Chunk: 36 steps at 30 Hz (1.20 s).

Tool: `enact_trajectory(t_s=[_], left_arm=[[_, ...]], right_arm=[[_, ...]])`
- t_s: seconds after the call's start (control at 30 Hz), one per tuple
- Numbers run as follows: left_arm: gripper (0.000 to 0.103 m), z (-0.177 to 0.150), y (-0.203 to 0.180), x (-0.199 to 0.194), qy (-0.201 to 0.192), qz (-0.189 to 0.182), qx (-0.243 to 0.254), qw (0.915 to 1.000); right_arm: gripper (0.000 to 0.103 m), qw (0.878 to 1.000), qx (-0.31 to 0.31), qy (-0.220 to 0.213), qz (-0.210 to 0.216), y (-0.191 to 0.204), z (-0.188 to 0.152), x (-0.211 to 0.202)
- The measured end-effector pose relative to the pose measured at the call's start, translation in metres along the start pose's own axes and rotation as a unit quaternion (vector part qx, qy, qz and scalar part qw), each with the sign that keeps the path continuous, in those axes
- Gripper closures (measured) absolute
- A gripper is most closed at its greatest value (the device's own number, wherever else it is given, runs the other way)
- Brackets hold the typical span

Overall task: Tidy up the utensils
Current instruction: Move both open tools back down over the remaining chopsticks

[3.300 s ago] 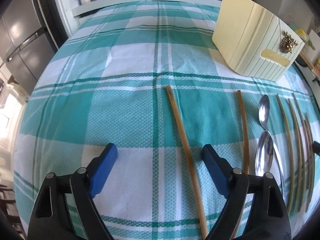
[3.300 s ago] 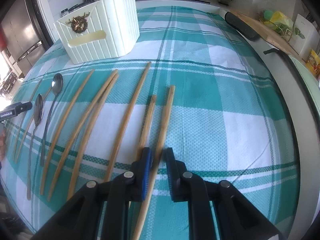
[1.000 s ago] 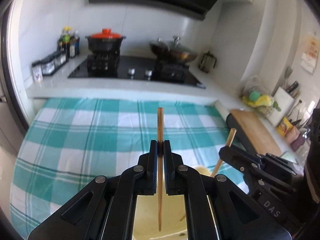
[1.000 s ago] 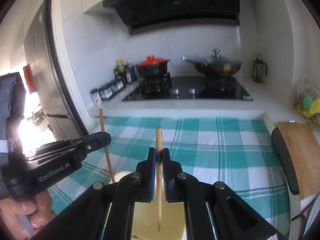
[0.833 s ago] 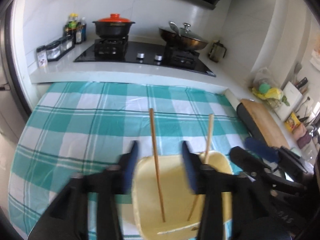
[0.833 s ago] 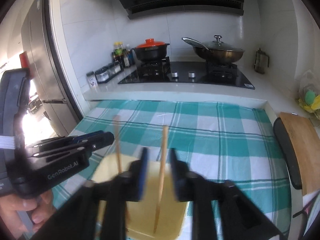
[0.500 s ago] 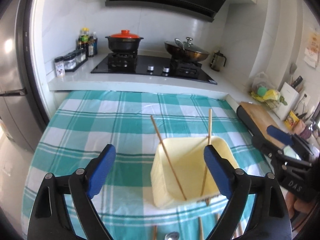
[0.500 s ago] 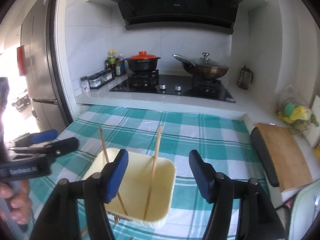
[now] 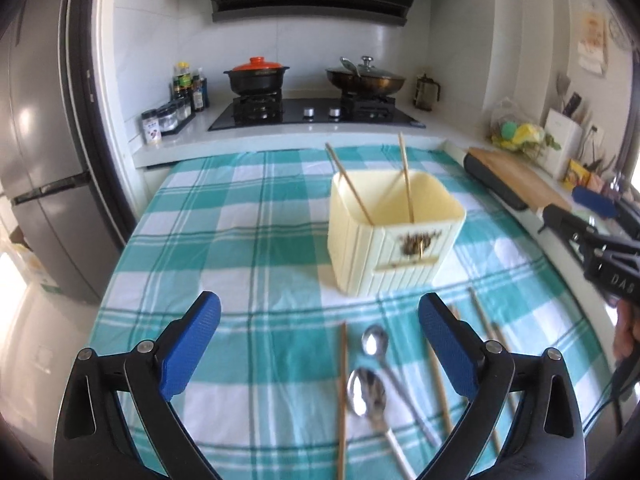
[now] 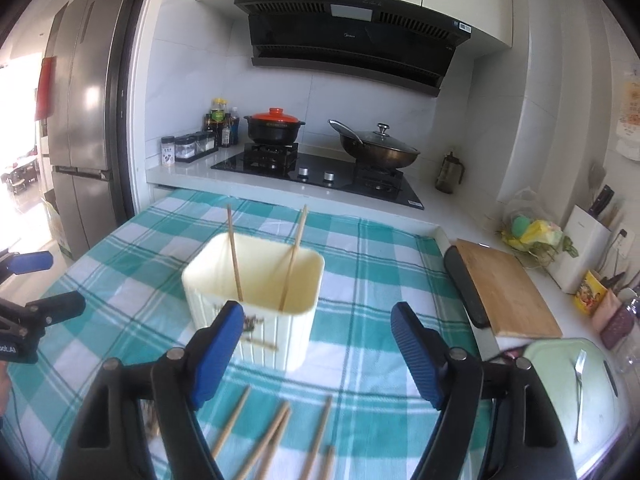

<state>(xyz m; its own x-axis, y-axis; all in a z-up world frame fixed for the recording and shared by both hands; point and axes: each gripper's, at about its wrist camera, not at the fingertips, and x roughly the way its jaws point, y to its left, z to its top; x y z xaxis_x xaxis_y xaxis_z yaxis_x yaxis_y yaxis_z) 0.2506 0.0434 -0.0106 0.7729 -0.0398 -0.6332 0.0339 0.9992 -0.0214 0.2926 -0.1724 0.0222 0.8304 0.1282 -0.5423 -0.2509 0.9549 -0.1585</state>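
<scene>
We stand between two rounds of the job: two chopsticks are in the holder, and most of the utensils are not yet put away. Across the checked tablecloth, the cream holder stands upright near the middle of the table. It is the only container in play, and it holds two wooden chopsticks: one leans toward its left wall in the left wrist view, the other stands steeper beside it, both poking above the rim. Nothing else shows inside.

Our left gripper hangs above the near part of the table, its jaws having just been opening, spread wide with nothing between them. Our right gripper is the same: jaws just opened, released and empty, the holder in view beyond them.

On the cloth in front of the holder lie the loose pieces: two metal spoons side by side, a chopstick just left of them, and more chopsticks to the right.

We judge the next move calls for each gripper to drop toward the cloth, line its jaws across one thin stick or spoon handle, and pinch it cleanly without dragging its neighbours.
</scene>
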Motion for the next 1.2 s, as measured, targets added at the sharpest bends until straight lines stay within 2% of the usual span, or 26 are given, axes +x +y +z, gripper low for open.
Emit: enact_trajectory(t_s=[0.33,0.63,0.87,1.2], left_arm=[[0.003,-0.072,-0.001,-0.021,0.018,0.036,0.008,0.9992],[0.003,-0.099,0.001,-0.018,0.029,0.059,0.002,0.9978],[0.003,-0.125,0.01,-0.011,0.044,0.07,-0.011,0.9965],[0.003,-0.169,0.031,0.008,0.081,0.069,-0.059,0.9925]], right_arm=[[0.025,0.999,0.018,0.031,-0.015,-0.009,-0.076,-0.033],[0.025,0.996,0.056,0.067,-0.027,-0.031,-0.139,-0.042],[0.025,0.991,0.1,0.083,-0.029,-0.045,-0.176,-0.042],[0.025,0.985,0.128,0.113,-0.002,-0.045,-0.213,-0.038]])
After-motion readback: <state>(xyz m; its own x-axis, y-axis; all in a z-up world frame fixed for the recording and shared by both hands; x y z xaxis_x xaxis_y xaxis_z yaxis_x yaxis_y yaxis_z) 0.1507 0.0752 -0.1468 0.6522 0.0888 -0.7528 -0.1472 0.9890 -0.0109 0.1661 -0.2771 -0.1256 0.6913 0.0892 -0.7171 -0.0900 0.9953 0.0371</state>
